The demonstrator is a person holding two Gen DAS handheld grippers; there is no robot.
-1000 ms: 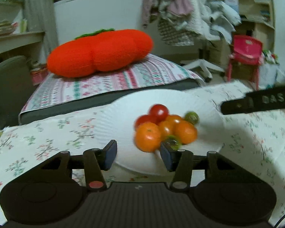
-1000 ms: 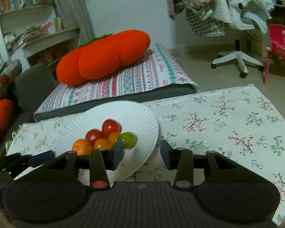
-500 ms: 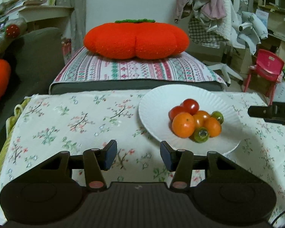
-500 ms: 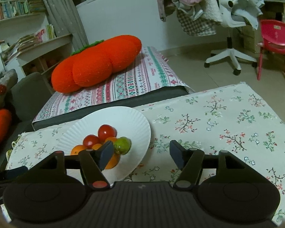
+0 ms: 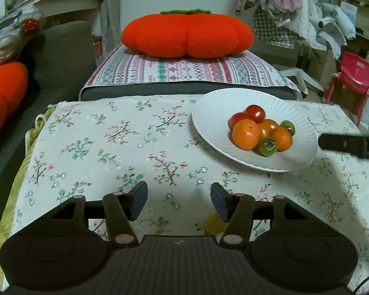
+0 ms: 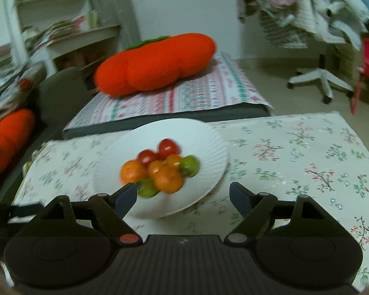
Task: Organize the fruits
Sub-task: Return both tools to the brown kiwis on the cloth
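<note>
A white paper plate (image 5: 209, 113) sits on the floral tablecloth and holds a pile of small fruits (image 5: 262, 132): red and orange tomatoes, an orange mandarin (image 5: 246, 134) and green tomatoes. My left gripper (image 5: 179, 200) is open and empty, near the table's front, left of the plate. My right gripper (image 6: 183, 198) is open and empty, just in front of the plate (image 6: 204, 135), with the fruits (image 6: 160, 169) close ahead; this view is blurred. The right gripper's finger shows in the left wrist view (image 5: 349, 145) beside the plate.
The table is covered by a floral cloth (image 5: 105, 147). Behind it is a striped cushion (image 5: 184, 70) with a big orange pumpkin pillow (image 5: 187, 35). A sofa (image 5: 59, 54) stands at left, a red chair (image 5: 351, 78) and an office chair base (image 6: 322, 78) at right.
My left gripper has pulled back and to the left, away from the plate. My right gripper has opened wider and moved closer to the fruits.
</note>
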